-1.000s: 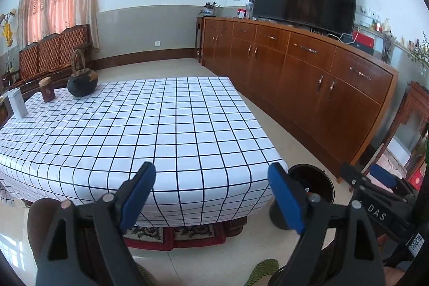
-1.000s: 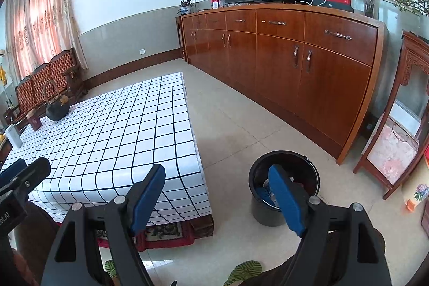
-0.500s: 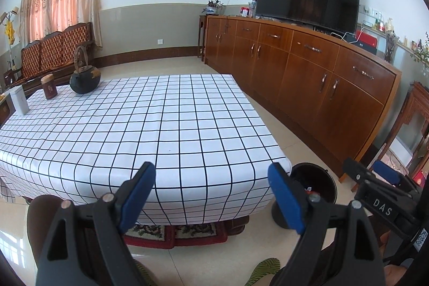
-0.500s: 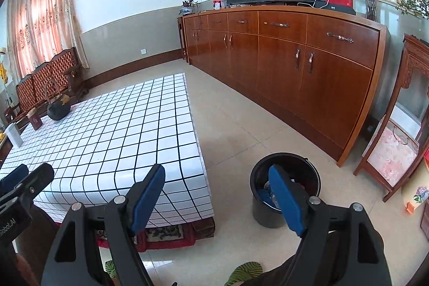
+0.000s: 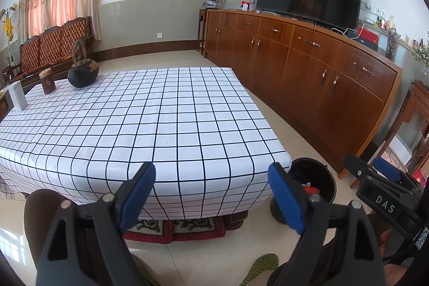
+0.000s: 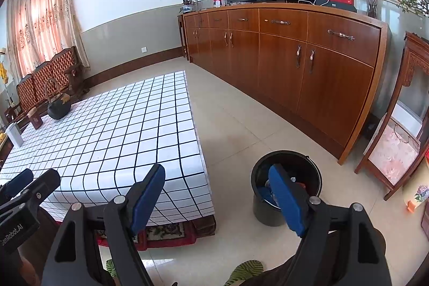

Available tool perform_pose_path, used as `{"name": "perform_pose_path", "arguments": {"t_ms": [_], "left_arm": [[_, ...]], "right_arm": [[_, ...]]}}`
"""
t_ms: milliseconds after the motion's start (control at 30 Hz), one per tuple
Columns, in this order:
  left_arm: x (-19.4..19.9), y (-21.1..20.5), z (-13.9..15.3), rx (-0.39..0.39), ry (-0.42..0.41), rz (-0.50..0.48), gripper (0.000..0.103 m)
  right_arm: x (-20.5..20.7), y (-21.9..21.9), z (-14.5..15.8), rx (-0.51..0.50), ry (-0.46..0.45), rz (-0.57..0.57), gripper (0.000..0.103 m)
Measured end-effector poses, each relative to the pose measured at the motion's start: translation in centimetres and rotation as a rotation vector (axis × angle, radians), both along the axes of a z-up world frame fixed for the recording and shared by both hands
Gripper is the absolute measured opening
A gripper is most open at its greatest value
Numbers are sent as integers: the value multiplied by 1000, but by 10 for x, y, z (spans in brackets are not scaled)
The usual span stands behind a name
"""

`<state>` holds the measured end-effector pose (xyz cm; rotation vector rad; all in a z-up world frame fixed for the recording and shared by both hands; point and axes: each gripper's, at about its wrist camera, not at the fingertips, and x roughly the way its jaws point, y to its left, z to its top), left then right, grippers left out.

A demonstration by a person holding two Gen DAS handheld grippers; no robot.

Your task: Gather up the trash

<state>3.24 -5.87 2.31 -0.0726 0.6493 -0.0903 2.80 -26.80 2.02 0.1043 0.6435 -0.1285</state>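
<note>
A black bucket (image 6: 264, 213) stands on the tiled floor just off the table's right front corner, with blue and red trash (image 6: 264, 190) inside. The left wrist view shows the same bucket (image 5: 331, 178) past the table corner. My left gripper (image 5: 211, 178) is open and holds nothing, hovering before the front edge of the white checked tablecloth (image 5: 161, 119). My right gripper (image 6: 217, 176) is open and holds nothing too, and its right finger overlaps the bucket's mouth in the picture. No loose trash shows on the tablecloth (image 6: 120, 130).
At the table's far left stand a black teapot (image 5: 83, 74), a brown tin (image 5: 47, 82) and a white box (image 5: 17, 95). A long wooden sideboard (image 5: 321, 87) with a TV lines the right wall. A small wooden stand (image 6: 396, 152) is at far right, a bench (image 5: 53, 44) behind.
</note>
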Motion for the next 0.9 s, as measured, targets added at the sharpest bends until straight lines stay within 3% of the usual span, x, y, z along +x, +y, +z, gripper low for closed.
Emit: {"name": "perform_pose_path", "arguments": {"t_ms": [900], "left_arm": [[3, -2, -5, 4, 24, -4, 87]], "right_arm": [[0, 1, -2, 3, 6, 3, 81]]}}
